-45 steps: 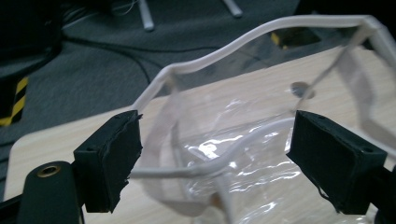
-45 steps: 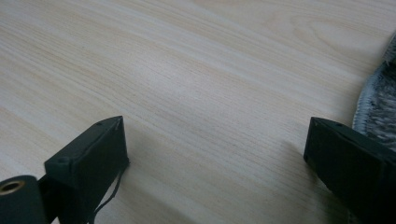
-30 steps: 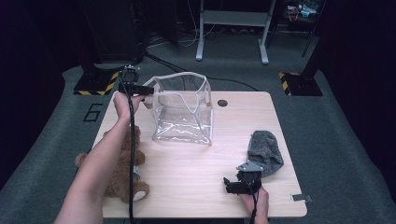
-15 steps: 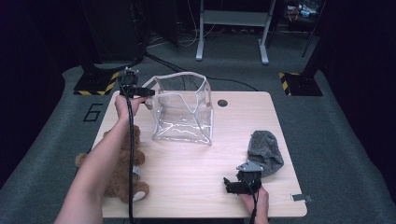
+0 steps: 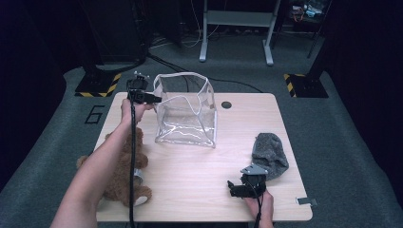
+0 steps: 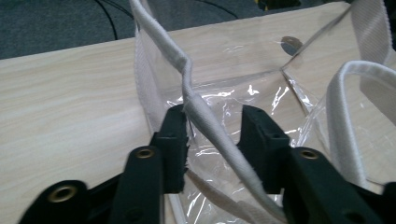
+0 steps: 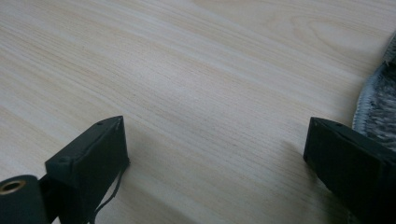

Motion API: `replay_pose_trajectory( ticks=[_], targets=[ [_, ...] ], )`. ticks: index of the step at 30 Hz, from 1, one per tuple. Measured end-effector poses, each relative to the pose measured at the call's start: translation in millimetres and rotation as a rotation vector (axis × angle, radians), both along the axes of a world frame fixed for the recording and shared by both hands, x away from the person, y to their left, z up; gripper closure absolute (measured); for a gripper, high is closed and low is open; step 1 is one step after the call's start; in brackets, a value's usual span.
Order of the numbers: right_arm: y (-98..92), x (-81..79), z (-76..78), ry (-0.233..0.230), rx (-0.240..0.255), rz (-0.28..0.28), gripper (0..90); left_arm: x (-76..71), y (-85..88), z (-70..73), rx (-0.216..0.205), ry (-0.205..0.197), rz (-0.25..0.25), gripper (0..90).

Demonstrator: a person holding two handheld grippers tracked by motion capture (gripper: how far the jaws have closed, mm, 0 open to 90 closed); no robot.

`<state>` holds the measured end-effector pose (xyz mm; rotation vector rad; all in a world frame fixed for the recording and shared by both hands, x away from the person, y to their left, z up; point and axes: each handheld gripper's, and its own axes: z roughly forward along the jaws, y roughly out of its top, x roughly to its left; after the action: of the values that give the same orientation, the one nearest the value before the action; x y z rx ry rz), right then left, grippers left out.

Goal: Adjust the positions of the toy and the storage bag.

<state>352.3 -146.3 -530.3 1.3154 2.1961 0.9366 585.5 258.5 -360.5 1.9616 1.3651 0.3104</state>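
bag mid-table, teddy left, cloth right

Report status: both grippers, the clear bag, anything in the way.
Left gripper just closing, jaws astride the clear bag's white rim, gap remaining. Right gripper open above bare table. Grey cloth beside it, teddy bear near left; neither blocks.

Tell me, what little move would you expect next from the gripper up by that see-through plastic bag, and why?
Probably a final squeeze, then a gentle lift. The left gripper has just been closing its jaws around the white fabric-edged rim of the clear plastic bag; one pad touches the rim, while a gap remains at the other. The open right gripper rests by the grey knitted cloth.
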Motion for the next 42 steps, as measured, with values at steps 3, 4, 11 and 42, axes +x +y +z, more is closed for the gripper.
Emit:
replay_pose_trajectory(
  ticks=[3, 4, 11, 42],
  targets=[
    [0.0, 0.0, 0.0, 0.000, 0.000, 0.000, 5.5, -2.2, -6.3, -1.0, 0.001, -0.023, -0.035, 70.4],
    [0.0, 0.0, 0.0, 0.000, 0.000, -0.001, 5.5, -2.7, -8.4, -1.3, 0.000, -0.026, -0.035, 71.6],
    [0.0, 0.0, 0.0, -0.001, 0.000, 0.000, 5.6, -5.2, -20.0, -0.5, 0.005, -0.042, -0.061, 75.0],
    [0.2, 0.2, 0.2, 0.006, 0.006, -0.002, 5.7, -30.2, -68.0, 0.6, -0.019, -0.065, -0.215, 77.5]
  ],
)
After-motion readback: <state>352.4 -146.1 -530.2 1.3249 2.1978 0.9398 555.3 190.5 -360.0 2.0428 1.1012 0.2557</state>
